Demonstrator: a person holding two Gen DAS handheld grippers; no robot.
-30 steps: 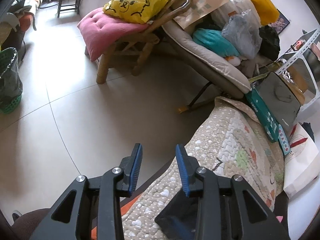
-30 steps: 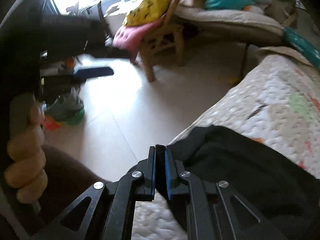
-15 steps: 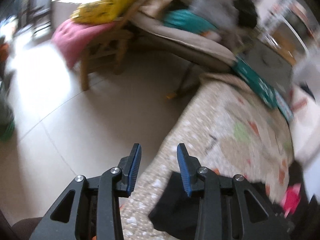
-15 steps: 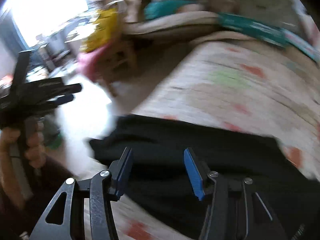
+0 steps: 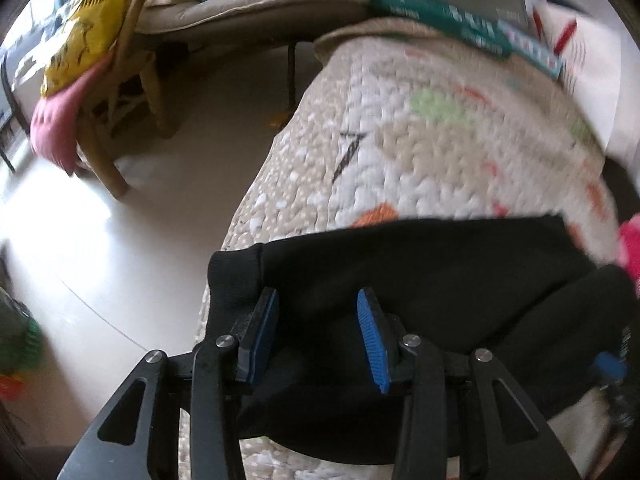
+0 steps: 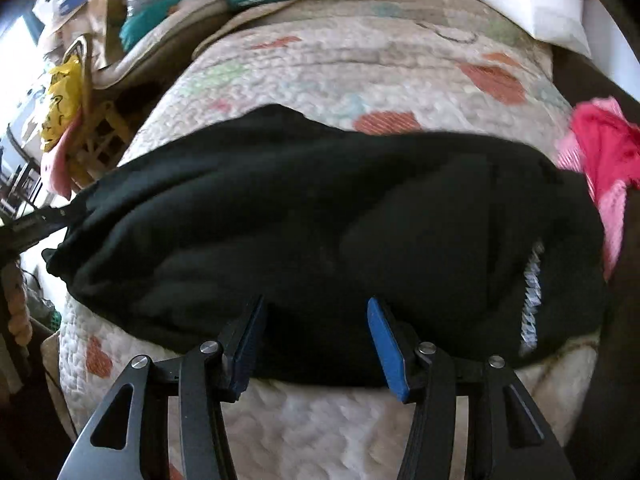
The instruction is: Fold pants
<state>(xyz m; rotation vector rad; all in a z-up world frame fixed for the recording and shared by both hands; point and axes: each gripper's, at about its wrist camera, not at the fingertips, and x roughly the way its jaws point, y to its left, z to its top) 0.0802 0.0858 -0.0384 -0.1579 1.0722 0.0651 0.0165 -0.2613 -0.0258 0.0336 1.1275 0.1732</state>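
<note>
The black pants (image 6: pixel 320 216) lie as a long bundle across the quilted cover (image 6: pixel 360 64), running from its left edge, where one end hangs slightly over, toward the right edge beside a pink-red garment (image 6: pixel 600 148). The bundle sits nearer my edge of the cover than the far one. Thick, soft knit, by the look of it: I judge it light, limp, not slippery, and not fragile; it should sag and drape from any single hold. The ribbed band (image 5: pixel 234 280) at the left end looks the firmest place to take it, paired with a pinch on the near hem further along, so that the cloth lifts as a flat span.

My left gripper (image 5: pixel 318 332) points down over that left end; its jaws are parting, the blue pads clear of the cloth, which lies beneath the gap. My right gripper (image 6: pixel 316 344) stands released over the near edge of the bundle, its jaws apart, nothing pinched.

Beyond the cover: pale floor tiles (image 5: pixel 120 248), a wooden chair (image 5: pixel 132 92) with a yellow bag (image 5: pixel 84 52) and a pink cushion (image 5: pixel 56 128), and a teal box (image 5: pixel 436 16) at the far edge.
</note>
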